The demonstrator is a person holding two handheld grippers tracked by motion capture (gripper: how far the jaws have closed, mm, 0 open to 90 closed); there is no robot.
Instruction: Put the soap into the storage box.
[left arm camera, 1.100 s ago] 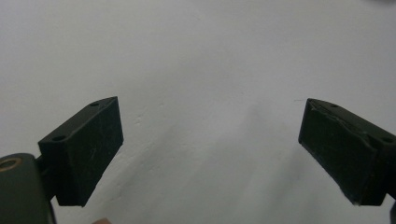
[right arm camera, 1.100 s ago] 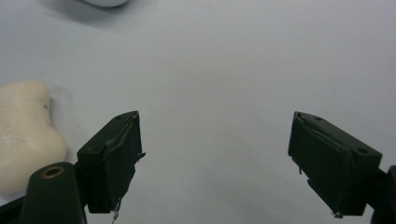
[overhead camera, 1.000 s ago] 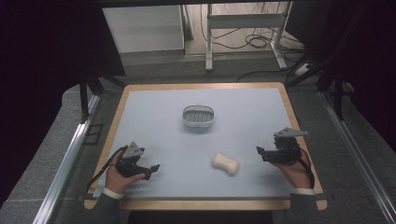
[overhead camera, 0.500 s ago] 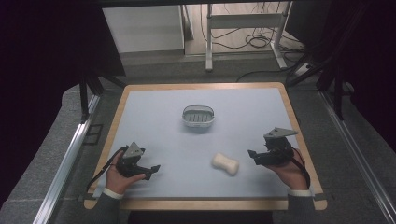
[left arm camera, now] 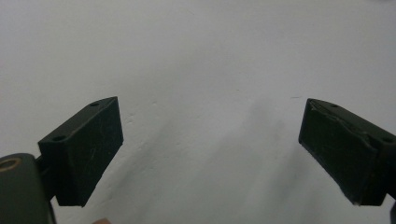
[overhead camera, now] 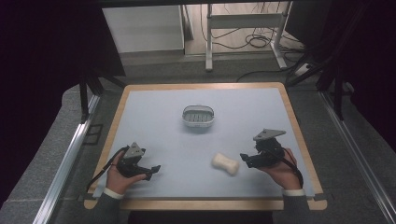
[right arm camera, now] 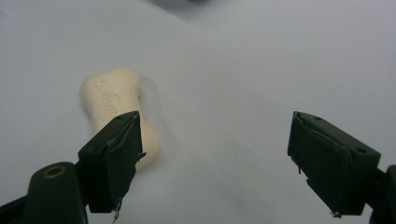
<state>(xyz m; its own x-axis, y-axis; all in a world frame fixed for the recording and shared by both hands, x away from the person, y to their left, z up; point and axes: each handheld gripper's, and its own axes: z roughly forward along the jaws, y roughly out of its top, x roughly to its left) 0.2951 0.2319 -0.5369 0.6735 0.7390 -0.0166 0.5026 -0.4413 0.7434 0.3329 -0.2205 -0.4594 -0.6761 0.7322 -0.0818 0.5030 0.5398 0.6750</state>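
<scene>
Cream soap (overhead camera: 225, 164) now lies just left of the right claw (overhead camera: 243, 158), which has neared it gaping, ready to grasp.

No readable text showing anywhere, soap bar (right arm camera: 117, 109) near the dish (overhead camera: 197, 116) bearing only an embossed pattern (no legible letters), nothing reading as label or number.

The soap bar's (right arm camera: 116, 112) near end hides behind a jaw.

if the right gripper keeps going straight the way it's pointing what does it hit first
Probably the cream soap bar: the open right gripper points at it. In the right gripper view the bar sits off-centre by one jaw, so it might only clip it.
</scene>
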